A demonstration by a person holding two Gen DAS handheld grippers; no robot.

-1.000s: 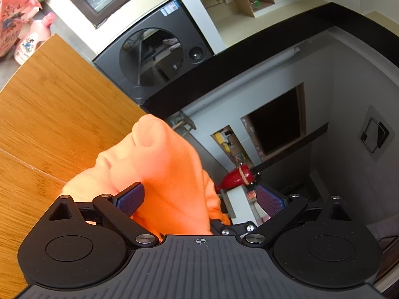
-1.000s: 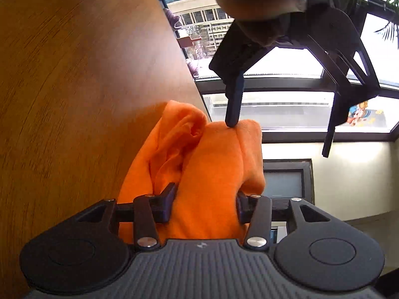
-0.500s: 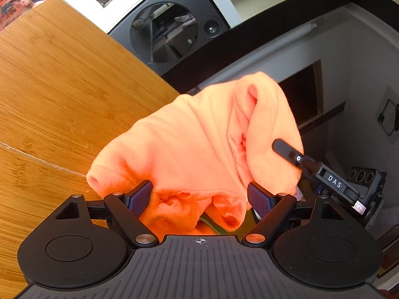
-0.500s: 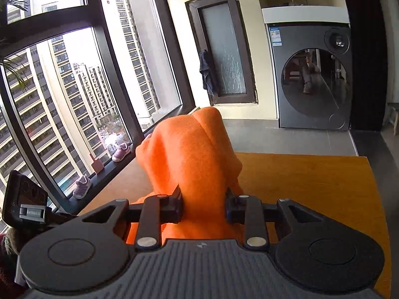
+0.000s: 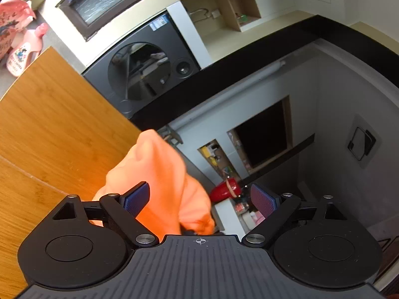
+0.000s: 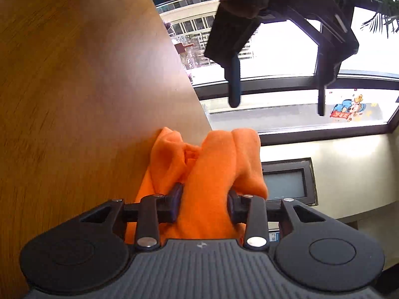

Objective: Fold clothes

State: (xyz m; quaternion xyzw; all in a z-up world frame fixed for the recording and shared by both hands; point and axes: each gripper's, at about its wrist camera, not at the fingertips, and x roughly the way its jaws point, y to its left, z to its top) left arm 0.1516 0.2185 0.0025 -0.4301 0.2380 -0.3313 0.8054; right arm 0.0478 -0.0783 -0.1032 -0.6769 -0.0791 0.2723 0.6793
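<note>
- Evidently, the orange garment (image 6: pixel 212 174) was held bunched between the pads of the right gripper (image 6: pixel 204 205), whose jaws were easing apart while the cloth was still pinched between them.
- Half a second earlier the garment had been spread wide across the left wrist view; now it was seen as a narrow bundle beside one pad.
- The left gripper (image 5: pixel 199 199) was seen opening wide, its far pad clear of the cloth, so the garment had been let go on that side.
- No fold was judged made yet.
- The garment hung at the edge of the wooden table (image 6: pixel 74 99); broad bare tabletop was left for spreading it, with the washing machine (image 5: pixel 139 72) well beyond.
</note>
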